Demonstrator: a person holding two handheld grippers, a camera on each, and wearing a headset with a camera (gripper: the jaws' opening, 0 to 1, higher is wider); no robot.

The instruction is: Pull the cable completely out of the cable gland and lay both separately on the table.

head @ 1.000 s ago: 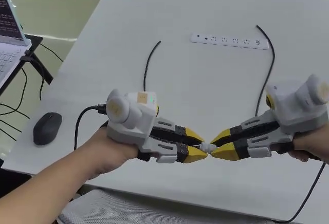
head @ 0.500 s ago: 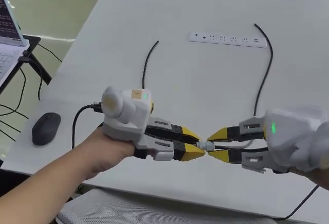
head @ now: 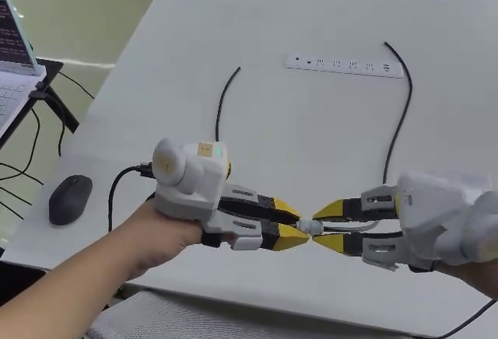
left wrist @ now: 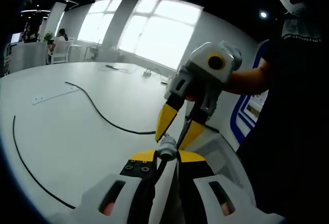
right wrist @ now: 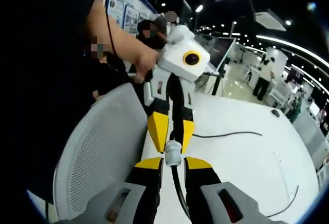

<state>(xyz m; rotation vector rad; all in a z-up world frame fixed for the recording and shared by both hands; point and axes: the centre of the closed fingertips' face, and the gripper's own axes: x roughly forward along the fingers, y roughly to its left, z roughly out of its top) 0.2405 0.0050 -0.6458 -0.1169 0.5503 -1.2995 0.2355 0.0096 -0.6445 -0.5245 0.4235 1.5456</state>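
The cable gland (right wrist: 173, 153) is pinched right at the tips of the left gripper (head: 300, 228), which is clamped shut on it. It's held up in the air over the near edge of the table (head: 311, 137), not rested on anything. The right gripper (head: 322, 228) is lined up nose to nose from the other side, with its jaws stood apart and the cable (right wrist: 178, 185) run down the gap between them, so as far as can be seen nothing is being squeezed on that side. The layout makes sense: the gland is kept fixed by one side so the cable can be grabbed just behind it and drawn straight back along its own line instead of being bent sideways. The cable is still seated in the gland, so the job is judged to be at the early pulling stage, with neither part laid down yet. A proper bite on the cable is probably needed before any tug, since a slick jacket could easily be slid over. A power strip (head: 345, 65) and a loose black lead (head: 398, 113) are parked further back, so the two parts are best set down short of those.
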